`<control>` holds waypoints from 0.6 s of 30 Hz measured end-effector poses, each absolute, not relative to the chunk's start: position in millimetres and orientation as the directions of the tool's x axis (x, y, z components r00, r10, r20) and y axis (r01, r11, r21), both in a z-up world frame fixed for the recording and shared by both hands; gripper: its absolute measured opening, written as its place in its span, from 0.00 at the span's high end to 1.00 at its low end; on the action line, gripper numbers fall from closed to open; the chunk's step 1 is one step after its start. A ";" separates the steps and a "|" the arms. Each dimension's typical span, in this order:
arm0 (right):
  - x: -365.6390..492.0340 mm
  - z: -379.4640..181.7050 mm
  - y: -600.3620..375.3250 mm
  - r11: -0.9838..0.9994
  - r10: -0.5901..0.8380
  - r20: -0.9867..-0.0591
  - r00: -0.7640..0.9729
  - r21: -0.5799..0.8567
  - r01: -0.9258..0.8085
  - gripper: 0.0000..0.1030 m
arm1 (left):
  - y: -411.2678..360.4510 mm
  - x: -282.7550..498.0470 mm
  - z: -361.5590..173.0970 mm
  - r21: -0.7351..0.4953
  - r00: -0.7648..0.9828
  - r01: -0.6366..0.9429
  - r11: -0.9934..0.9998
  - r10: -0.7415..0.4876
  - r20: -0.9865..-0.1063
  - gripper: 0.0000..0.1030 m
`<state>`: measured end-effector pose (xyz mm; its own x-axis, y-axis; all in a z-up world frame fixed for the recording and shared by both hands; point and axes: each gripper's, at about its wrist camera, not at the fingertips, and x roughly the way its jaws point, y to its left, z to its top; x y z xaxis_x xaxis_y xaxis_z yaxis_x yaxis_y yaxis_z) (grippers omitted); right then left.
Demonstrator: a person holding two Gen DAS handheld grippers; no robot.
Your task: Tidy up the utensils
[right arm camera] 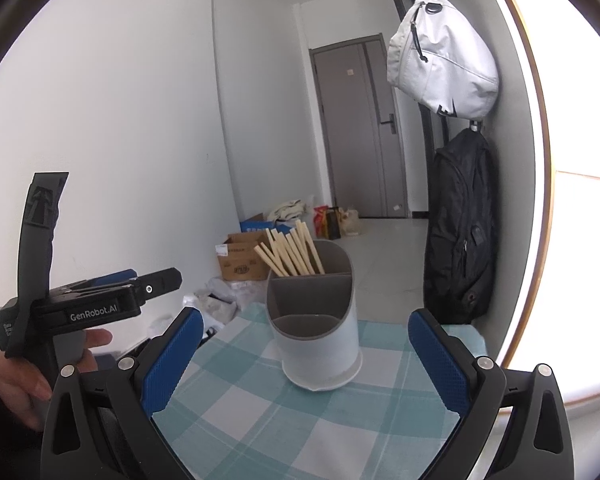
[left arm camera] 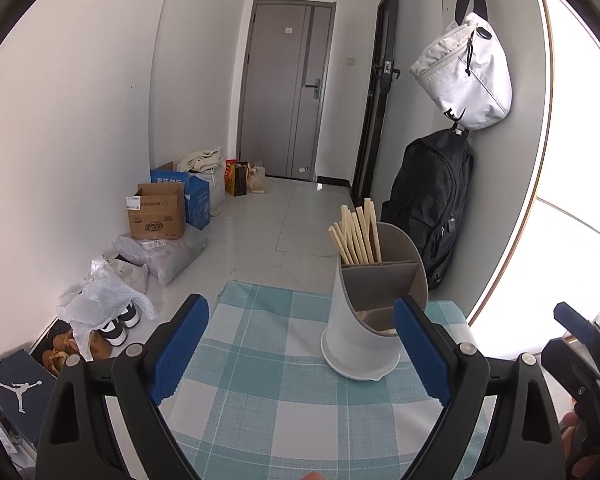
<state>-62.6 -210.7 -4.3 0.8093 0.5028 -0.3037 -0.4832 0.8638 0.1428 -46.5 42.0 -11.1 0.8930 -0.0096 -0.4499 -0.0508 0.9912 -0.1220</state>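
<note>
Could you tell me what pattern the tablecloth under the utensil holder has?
A teal-and-white check on the tablecloth, clearest in the left wrist view.

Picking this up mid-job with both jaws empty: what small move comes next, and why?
Probably ease the right gripper forward toward the utensil holder. Both grippers stand open and hold nothing, and the chopsticks fan out loosely in its back compartment. No other utensil shows on the checked cloth.

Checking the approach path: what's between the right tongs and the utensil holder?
Only bare checked tablecloth separates the open right tongs from the utensil holder, seen in the right wrist view.
</note>
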 end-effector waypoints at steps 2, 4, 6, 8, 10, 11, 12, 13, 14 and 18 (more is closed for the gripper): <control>-62.4 -4.1 -211.0 0.863 0.505 -0.302 0.808 0.145 -0.485 0.00 | 40.2 -47.7 -10.8 -0.106 0.897 -0.053 0.993 0.001 -0.443 0.12; -63.0 -4.2 -210.8 0.862 0.505 -0.302 0.808 0.144 -0.485 0.00 | 39.4 -46.6 -12.4 -0.102 0.893 -0.050 0.994 -0.001 -0.449 0.12; -62.7 -4.6 -210.6 0.863 0.504 -0.302 0.809 0.143 -0.484 0.00 | 39.0 -45.4 -13.5 -0.104 0.888 -0.046 0.994 -0.007 -0.460 0.12; -62.2 -5.2 -210.7 0.864 0.503 -0.305 0.809 0.146 -0.482 0.00 | 39.6 -44.9 -14.3 -0.106 0.884 -0.048 0.993 -0.007 -0.467 0.12; -61.4 -5.4 -210.2 0.864 0.502 -0.307 0.808 0.154 -0.479 0.00 | 40.9 -45.3 -14.1 -0.110 0.884 -0.052 0.993 -0.006 -0.467 0.12; -61.0 -5.4 -210.2 0.864 0.503 -0.309 0.807 0.159 -0.477 0.00 | 40.3 -46.4 -13.2 -0.103 0.886 -0.057 0.993 0.003 -0.463 0.12; -60.8 -5.2 -210.2 0.862 0.506 -0.307 0.806 0.165 -0.479 0.00 | 39.4 -47.9 -12.8 -0.095 0.890 -0.056 0.994 0.007 -0.456 0.12; -60.6 -5.5 -210.2 0.862 0.507 -0.306 0.805 0.167 -0.479 0.00 | 38.2 -49.2 -12.6 -0.087 0.892 -0.055 0.995 0.010 -0.451 0.12; -60.5 -5.5 -209.6 0.863 0.506 -0.308 0.806 0.166 -0.478 0.00 | 37.4 -49.7 -12.8 -0.081 0.894 -0.057 0.995 0.014 -0.449 0.12; -59.5 -6.9 -208.8 0.861 0.508 -0.314 0.802 0.170 -0.479 0.00 | 35.9 -49.1 -13.9 -0.078 0.889 -0.054 0.995 0.013 -0.458 0.12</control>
